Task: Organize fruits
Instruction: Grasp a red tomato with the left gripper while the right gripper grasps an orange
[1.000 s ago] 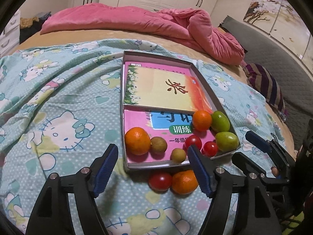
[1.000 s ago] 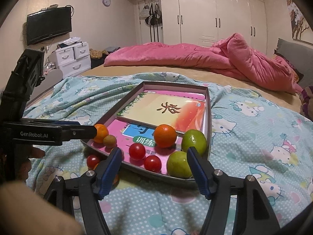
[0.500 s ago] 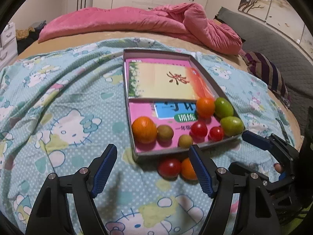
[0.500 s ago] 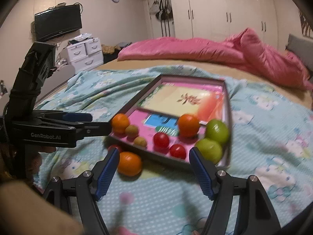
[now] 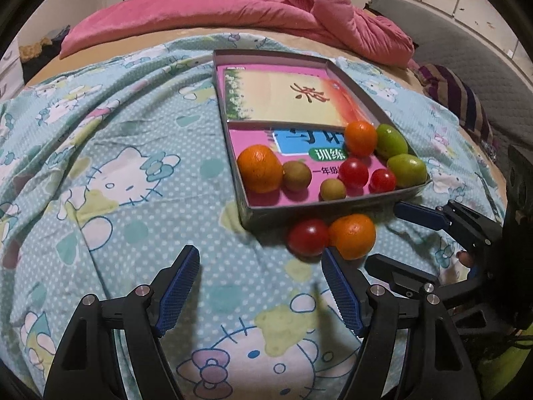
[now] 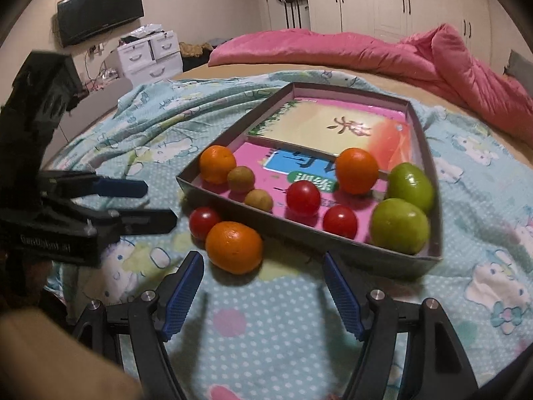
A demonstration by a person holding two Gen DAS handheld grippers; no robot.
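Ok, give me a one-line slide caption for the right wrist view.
Open right gripper above the bedsheet, facing a loose orange and tomato outside the fruit-filled box.

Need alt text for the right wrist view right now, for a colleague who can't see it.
Open right tongs hover empty over a cartoon-print bedsheet, just short of a loose orange tangerine and a red cherry tomato outside a shallow grey cardboard tray that holds more fruit on books.

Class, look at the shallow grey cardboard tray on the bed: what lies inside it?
Inside the grey cardboard tray: two books, two oranges, two green fruits, two red tomatoes, two small brown fruits. The tray floor beneath the books is covered.
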